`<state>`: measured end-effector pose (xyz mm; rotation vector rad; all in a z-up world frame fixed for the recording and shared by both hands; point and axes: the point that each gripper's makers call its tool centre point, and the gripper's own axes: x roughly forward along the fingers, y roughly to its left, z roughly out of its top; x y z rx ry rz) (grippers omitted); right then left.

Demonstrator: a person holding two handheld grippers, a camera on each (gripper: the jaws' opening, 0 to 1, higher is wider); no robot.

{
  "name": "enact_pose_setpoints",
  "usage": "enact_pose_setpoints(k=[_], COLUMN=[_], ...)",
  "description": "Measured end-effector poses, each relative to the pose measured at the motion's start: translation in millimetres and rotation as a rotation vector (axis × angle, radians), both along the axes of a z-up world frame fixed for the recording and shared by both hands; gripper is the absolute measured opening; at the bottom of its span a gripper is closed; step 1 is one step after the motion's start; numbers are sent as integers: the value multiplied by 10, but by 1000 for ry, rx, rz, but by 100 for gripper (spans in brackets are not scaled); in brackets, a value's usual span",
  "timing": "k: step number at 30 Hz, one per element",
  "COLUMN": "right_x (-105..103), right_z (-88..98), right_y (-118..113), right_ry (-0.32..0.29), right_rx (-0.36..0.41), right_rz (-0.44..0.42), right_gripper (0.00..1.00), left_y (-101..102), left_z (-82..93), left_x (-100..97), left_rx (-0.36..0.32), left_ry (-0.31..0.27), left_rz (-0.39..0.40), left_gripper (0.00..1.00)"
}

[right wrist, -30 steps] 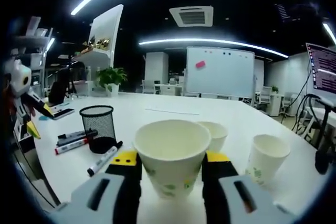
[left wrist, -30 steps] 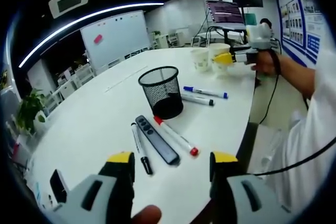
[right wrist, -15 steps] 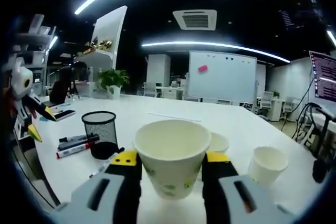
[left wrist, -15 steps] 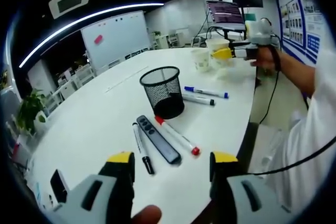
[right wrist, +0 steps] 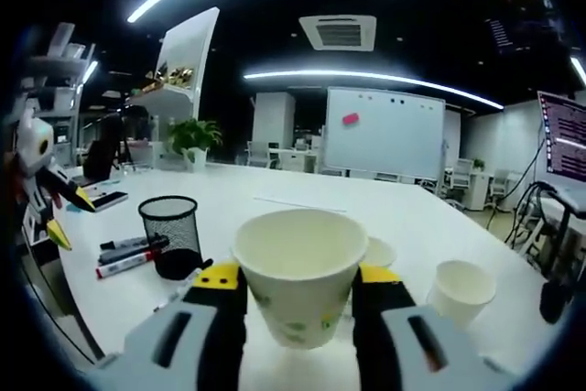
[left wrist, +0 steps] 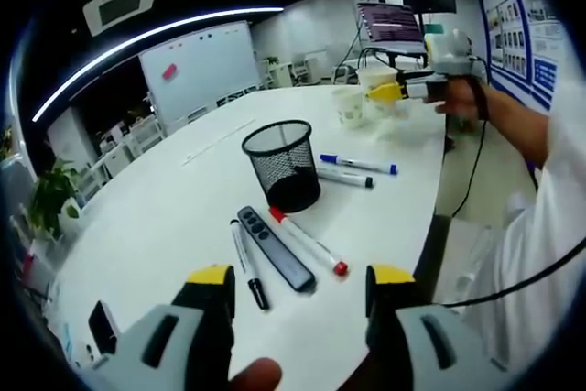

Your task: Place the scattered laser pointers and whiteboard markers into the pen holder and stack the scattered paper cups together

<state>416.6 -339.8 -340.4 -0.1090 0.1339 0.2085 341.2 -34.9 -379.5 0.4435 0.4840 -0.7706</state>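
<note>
Two right fingers point(right wrist: 220, 288) pinch a paper cup point(right wrist: 300, 272) above the white table point(right wrist: 275, 208); left spread.

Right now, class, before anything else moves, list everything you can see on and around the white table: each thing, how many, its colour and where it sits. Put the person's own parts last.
Pen holder: one, black mesh, mid-table.
Whiteboard markers: four; red-capped and black near the left gripper, blue-capped and dark-capped beyond the pen holder.
Laser pointer: one, dark, between the two near markers.
Paper cups: three, white; one held, one behind it, one standing apart.
Table: one, white.
Whiteboard: one, white, background.
Potted plant: one, green, far edge.
Left gripper: yellow-tipped, open, empty.
Right gripper: yellow-tipped, shut on the held cup.
</note>
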Motion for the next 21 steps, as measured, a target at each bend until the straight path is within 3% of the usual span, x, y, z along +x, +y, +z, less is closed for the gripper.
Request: enact_pose_setpoints(k=[21], right_x=[2], right_z=[1], right_y=[-96], right_ry=[-10], right_rx=[6], right_rz=[-30], right_gripper=[46], left_y=[-44], left_z=[25], left_x=[-46], left_rx=[9], left_ry=[-7], left_rz=[-8], left_gripper=[58])
